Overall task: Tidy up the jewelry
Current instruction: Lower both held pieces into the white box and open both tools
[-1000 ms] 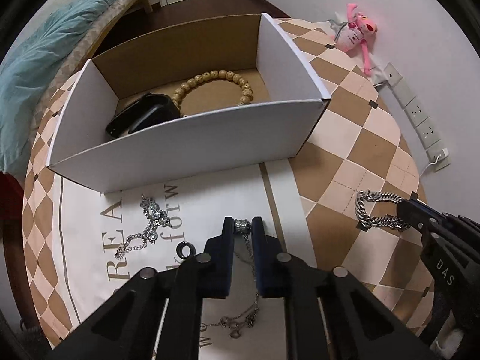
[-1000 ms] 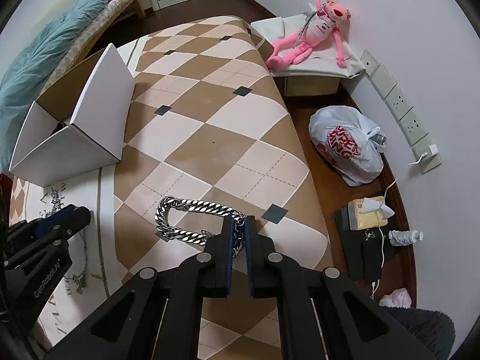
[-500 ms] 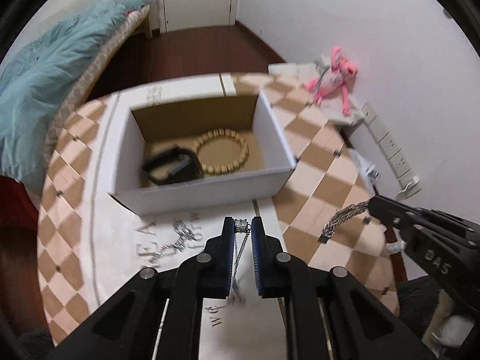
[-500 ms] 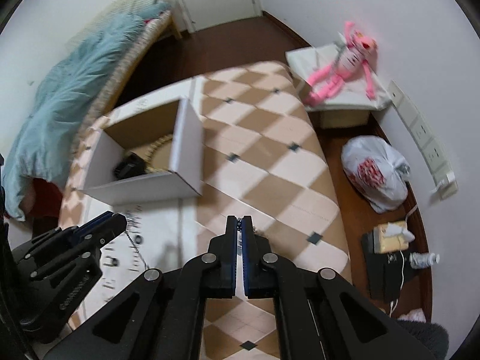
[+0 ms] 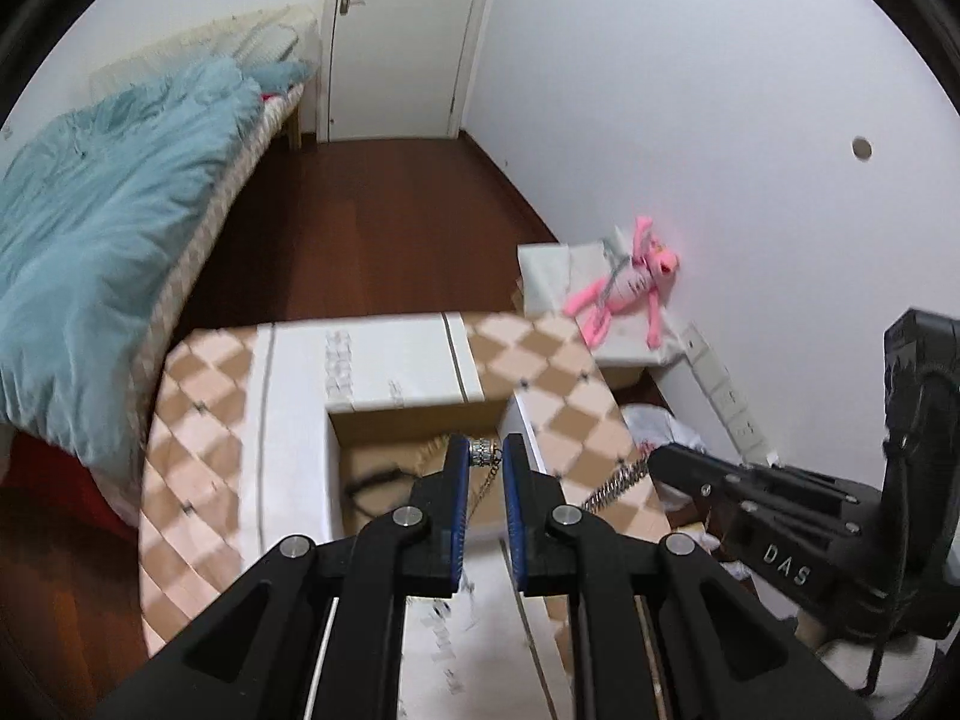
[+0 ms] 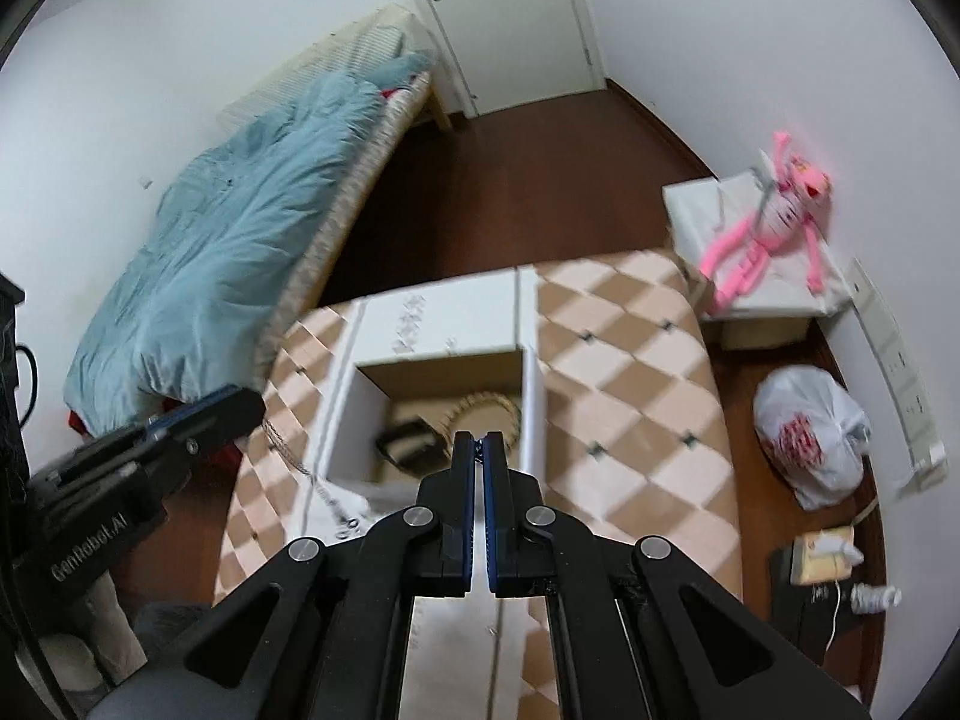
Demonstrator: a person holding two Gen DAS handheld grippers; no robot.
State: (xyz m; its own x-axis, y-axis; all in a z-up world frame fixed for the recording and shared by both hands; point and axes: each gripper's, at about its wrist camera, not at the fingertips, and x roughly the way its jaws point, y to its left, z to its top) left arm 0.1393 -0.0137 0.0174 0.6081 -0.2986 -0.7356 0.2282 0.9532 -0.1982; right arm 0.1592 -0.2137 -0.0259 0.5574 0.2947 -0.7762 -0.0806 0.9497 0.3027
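Observation:
My left gripper point(image 5: 483, 456) is shut on a thin silver necklace point(image 5: 483, 451), whose chain hangs down between the fingers, high above the table. My right gripper point(image 6: 479, 447) is shut on a thick silver chain bracelet point(image 5: 618, 483); the left wrist view shows it dangling from the right gripper's tip point(image 5: 657, 459). Both are held above the open white cardboard box point(image 6: 534, 396). A wooden bead bracelet point(image 6: 486, 405) and a black band point(image 6: 408, 441) lie inside the box. My left gripper also shows in the right wrist view point(image 6: 252, 414), with the necklace chain point(image 6: 312, 471) trailing below it.
The box stands on a checkered tablecloth point(image 6: 624, 372). A bed with a blue duvet point(image 6: 228, 228) is at the left. A pink plush toy point(image 6: 774, 228) lies on a white box at the right. A white plastic bag point(image 6: 810, 435) sits on the floor.
Both grippers have risen well above the table with their jewelry, lifting the necklace and the chain bracelet off the cloth. The box now looks small and far below.

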